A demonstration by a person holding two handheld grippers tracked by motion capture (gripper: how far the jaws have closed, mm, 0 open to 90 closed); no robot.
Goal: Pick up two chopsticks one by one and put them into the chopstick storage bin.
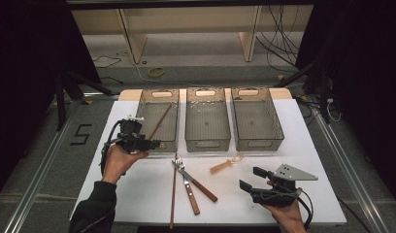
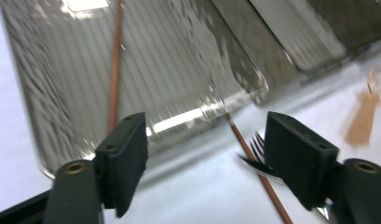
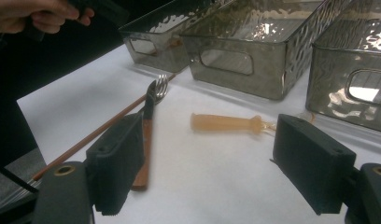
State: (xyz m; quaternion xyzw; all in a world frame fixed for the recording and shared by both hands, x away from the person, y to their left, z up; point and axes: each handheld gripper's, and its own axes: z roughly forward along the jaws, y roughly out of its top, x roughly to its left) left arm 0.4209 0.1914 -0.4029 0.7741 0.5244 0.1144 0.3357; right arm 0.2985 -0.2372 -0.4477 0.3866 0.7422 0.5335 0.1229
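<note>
Three clear plastic bins stand in a row at the back of the white table; the left bin [image 1: 143, 114] holds a brown chopstick [image 1: 159, 121] leaning on its front wall. My left gripper [image 1: 156, 144] hovers at that bin's front left corner, jaws open and empty. In the left gripper view the chopstick [image 2: 115, 70] lies inside the bin [image 2: 62, 70]. A second chopstick [image 1: 173, 194], two wooden-handled forks [image 1: 193, 187] and an amber-handled spoon [image 1: 225, 165] lie on the table. My right gripper [image 1: 249, 178] rests open at the front right, facing the spoon [image 3: 226, 123].
The middle bin [image 1: 207, 141] and right bin [image 1: 278, 126] look empty. The right gripper view shows a fork [image 3: 149, 116] and the loose chopstick [image 3: 100, 130] left of the spoon, with a hand [image 3: 34, 14] at top left. Dark floor surrounds the table.
</note>
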